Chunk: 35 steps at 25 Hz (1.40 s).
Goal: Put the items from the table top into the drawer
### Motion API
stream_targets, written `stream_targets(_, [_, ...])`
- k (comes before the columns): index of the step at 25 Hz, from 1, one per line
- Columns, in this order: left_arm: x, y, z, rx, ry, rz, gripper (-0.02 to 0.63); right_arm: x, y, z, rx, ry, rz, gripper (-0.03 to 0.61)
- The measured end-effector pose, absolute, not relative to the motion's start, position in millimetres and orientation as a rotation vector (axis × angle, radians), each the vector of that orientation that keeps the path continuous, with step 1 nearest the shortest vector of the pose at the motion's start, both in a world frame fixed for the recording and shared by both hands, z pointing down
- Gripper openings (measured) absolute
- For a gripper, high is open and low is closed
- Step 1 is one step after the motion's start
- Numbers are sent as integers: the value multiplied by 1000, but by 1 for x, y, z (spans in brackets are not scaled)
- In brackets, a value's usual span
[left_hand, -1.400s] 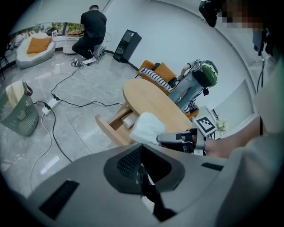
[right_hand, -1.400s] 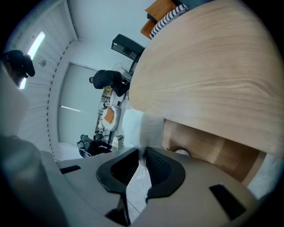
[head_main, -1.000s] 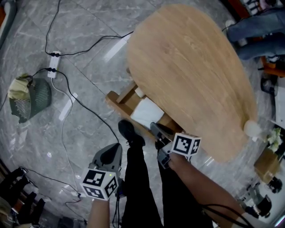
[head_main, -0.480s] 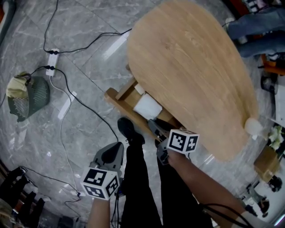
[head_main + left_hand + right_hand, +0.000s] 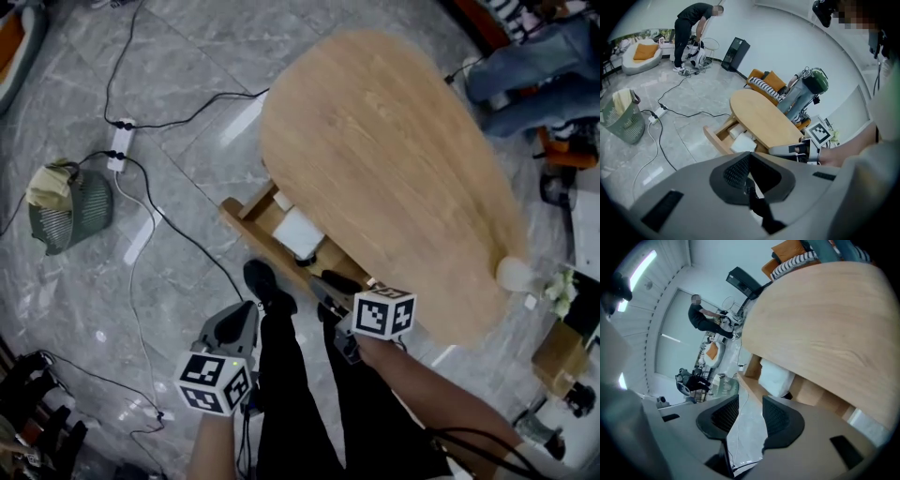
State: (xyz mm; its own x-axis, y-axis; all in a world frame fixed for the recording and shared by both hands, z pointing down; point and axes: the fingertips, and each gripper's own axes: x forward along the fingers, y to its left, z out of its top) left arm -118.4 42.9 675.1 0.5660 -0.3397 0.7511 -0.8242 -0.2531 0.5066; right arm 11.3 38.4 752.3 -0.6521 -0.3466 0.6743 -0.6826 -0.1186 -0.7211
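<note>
Grey-jawed right gripper [image 5: 746, 416] is pulling back from the open light-wood drawer [image 5: 246, 217], its jaws just opening wide, empty; a white soft packet [image 5: 298, 232] is lying inside that drawer; the left gripper [image 5: 749, 176] is staying closed.

Oval wooden table [image 5: 394, 169] on grey marble floor [image 5: 187, 75], open drawer [image 5: 246, 222] under its edge, white items [image 5: 298, 232] inside
</note>
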Motion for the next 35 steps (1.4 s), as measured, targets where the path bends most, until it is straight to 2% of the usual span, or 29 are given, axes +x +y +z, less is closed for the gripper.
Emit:
stream_targets(7, [-92,50,611,1847,-1024,589,0,31,31,657,970,-2053,1533,82])
stream_targets(12, [-75,53,547,1862,-1066,532,0,55,27,585,926,-2149,1446,52])
stream_targets(22, [-66,74,432,1900,-1134,512,0,82,38,459,849,-2273,1282,44])
stream_targets(35, [-112,96,377,2014,-1063,555,0,64,59,397,1076,-2292,1166,46])
